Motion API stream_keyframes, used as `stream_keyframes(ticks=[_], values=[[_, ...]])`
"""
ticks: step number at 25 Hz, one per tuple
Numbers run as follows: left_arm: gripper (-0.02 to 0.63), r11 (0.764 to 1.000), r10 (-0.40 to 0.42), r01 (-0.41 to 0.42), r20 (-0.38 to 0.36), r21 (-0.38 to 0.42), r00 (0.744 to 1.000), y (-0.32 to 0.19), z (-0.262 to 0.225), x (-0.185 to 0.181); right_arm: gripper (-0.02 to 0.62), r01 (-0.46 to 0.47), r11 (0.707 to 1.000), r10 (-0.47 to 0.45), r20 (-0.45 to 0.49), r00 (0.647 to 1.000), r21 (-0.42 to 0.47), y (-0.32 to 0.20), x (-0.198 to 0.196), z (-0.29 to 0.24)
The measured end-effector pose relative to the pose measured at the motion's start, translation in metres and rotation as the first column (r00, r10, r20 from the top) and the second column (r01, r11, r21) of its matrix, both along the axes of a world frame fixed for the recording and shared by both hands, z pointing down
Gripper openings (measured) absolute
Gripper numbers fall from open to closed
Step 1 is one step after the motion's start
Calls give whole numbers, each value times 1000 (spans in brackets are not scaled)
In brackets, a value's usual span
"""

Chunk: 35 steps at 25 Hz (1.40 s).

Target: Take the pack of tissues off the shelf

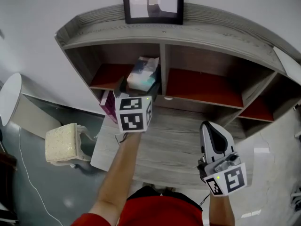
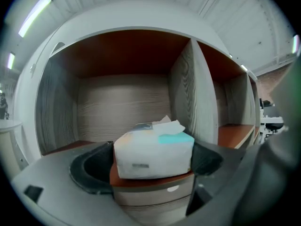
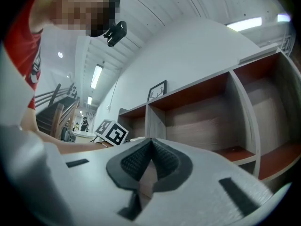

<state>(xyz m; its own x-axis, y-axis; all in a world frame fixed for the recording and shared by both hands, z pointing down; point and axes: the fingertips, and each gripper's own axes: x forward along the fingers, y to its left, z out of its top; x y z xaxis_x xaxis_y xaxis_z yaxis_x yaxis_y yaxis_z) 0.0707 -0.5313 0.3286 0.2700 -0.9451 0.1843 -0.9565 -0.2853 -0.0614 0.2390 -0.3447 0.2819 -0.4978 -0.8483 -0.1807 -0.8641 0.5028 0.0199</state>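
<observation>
The pack of tissues (image 1: pixel 143 73), white with a teal band and a tissue sticking up, rests at the front edge of the shelf's left compartment (image 1: pixel 110 75). My left gripper (image 1: pixel 139 88) reaches up to it. In the left gripper view the pack (image 2: pixel 153 154) sits on the red shelf floor between the two dark pads (image 2: pixel 91 171), and the left gripper (image 2: pixel 153 166) stands wide open around it with no visible squeeze. My right gripper (image 1: pixel 212 127) hangs low at the right over the desk, away from the shelf. Its pads (image 3: pixel 141 161) meet, with nothing between them.
The grey wooden shelf (image 1: pixel 207 36) has red-floored compartments; the middle one (image 1: pixel 202 86) holds nothing. A framed picture (image 1: pixel 153 4) stands on top. A grey desk (image 1: pixel 178 140) lies below, with a purple object (image 1: pixel 109 107) at its left. A cushioned stool (image 1: pixel 63 142) sits on the floor at the left.
</observation>
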Motion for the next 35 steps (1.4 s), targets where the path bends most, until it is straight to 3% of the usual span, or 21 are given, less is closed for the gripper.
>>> stream_keyframes(ticks=[5, 12, 22, 28, 35], values=[[443, 999, 13, -12, 42, -31, 999, -11, 5, 9, 5, -6, 1000, 6, 14, 1000, 0, -8, 5, 2], [442, 997, -51, 56, 94, -44, 994, -19, 8, 0, 5, -5, 1000, 5, 32, 999, -4, -16, 6, 6], [433, 1000, -26, 26, 48, 3, 998, 1, -2, -3, 5, 2, 1000, -2, 20, 1000, 0, -12, -3, 5], [433, 998, -7, 7, 7, 68, 1000, 40, -21, -17, 5, 9, 1000, -9, 16, 1000, 18, -8, -16, -3], [433, 985, 75, -67, -46, 156, 996, 99, -47, -23, 5, 29, 999, -29, 11, 1000, 30, 3, -41, -9]])
